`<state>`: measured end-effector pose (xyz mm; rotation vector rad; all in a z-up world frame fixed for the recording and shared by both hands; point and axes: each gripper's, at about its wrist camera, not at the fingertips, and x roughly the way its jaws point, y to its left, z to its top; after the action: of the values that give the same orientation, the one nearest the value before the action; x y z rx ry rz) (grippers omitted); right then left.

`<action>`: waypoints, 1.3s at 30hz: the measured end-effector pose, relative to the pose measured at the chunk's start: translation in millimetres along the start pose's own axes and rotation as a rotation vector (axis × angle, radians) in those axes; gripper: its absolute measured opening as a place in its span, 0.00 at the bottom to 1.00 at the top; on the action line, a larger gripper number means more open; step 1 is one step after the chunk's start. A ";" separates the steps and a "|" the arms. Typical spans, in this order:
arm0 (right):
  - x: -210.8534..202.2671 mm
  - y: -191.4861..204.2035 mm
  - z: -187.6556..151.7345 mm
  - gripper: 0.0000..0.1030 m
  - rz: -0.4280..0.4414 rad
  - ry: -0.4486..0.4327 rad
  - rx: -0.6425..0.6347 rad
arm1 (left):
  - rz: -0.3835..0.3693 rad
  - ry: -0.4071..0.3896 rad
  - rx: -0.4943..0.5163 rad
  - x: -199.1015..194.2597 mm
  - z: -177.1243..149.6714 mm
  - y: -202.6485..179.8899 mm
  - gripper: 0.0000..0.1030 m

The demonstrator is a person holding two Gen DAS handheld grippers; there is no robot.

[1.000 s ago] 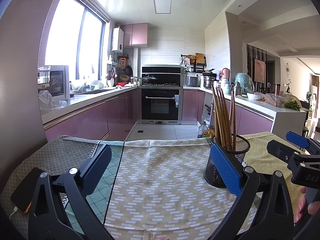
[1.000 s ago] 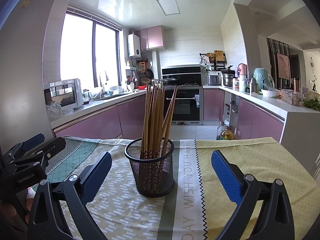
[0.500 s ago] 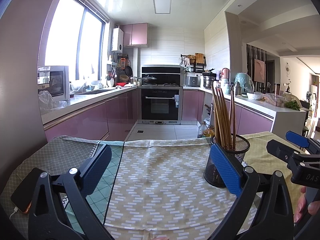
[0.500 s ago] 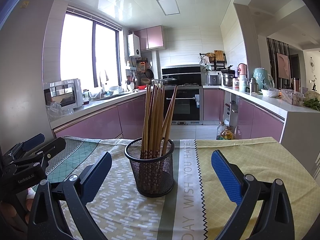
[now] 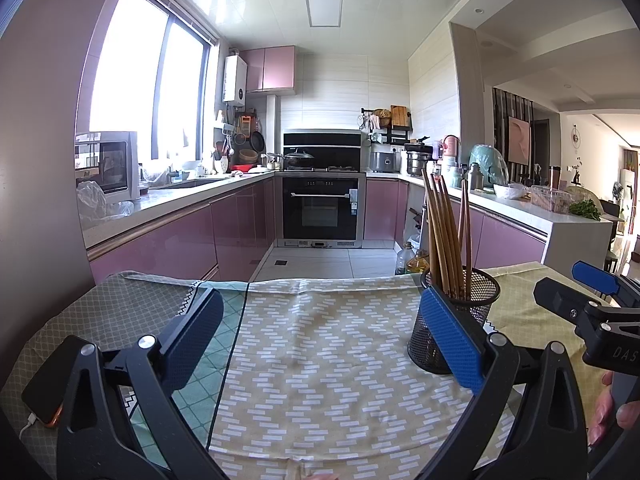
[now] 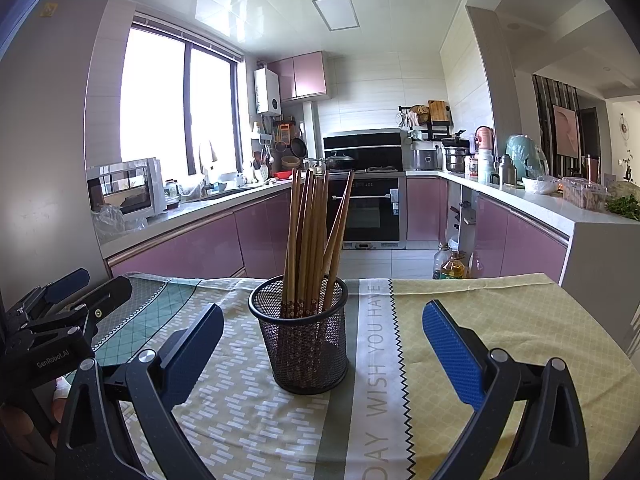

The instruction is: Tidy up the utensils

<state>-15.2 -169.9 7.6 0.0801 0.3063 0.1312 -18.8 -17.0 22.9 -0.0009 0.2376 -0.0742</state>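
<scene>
We see the cup [image 6: 303, 344] full of chopsticks [image 6: 310, 240] at 12 o'clock from our right tongs [image 6: 322, 346]. Our left tongs [image 5: 322, 344] and right tongs are both wide, holding nothing.

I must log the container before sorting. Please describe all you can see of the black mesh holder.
The black mesh holder is a round cup that looks like wire mesh, with a solid rim. It stands upright on the patterned tablecloth and holds a bundle of brown wooden chopsticks leaning inside. Neither tool touches it.
</scene>
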 end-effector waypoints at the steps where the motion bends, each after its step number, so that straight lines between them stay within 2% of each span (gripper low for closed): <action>1: -0.3 -0.1 -0.1 0.94 0.000 0.000 0.001 | -0.001 0.000 0.000 -0.2 -0.3 -0.1 0.95; 39: 1.2 -1.4 0.2 0.94 -0.005 0.005 0.002 | -0.003 -0.008 0.004 1.6 -1.9 1.7 0.95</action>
<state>-13.8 -171.1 7.3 0.0813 0.3114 0.1262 -17.6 -15.4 20.7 0.0024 0.2300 -0.0773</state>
